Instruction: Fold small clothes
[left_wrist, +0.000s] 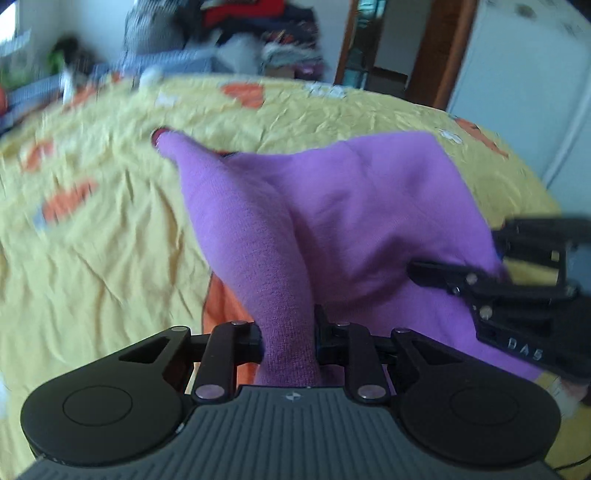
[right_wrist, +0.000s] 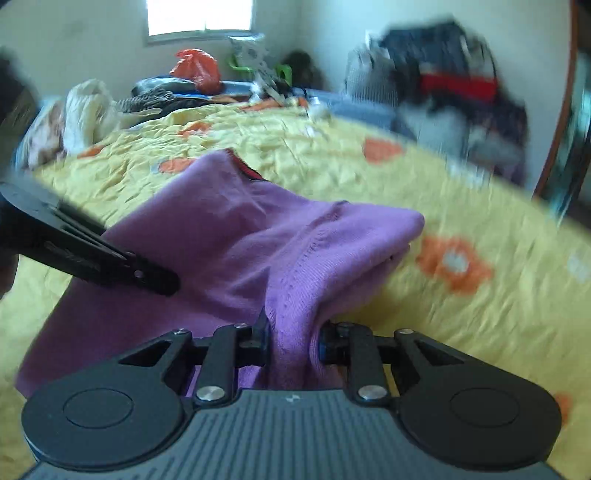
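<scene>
Left wrist view: the left gripper (left_wrist: 288, 341) has its jaws clamped on a bunched fold of the purple knit sweater (left_wrist: 332, 206), which is lifted off the yellow flowered bedspread (left_wrist: 110, 240); one sleeve end (left_wrist: 162, 138) trails away toward the far side. The right gripper (left_wrist: 495, 273) enters from the right, pinching the sweater's edge. Right wrist view: the right gripper (right_wrist: 291, 341) is closed on a gathered hem of the sweater (right_wrist: 229, 236), and the left gripper (right_wrist: 155, 278) grips its other side. Judged step: carrying an edge over for a fold; next, lay it flat and aligned before releasing. Containers: an orange plastic bag (right_wrist: 195, 70) sits at the far edge, contents hidden.
</scene>
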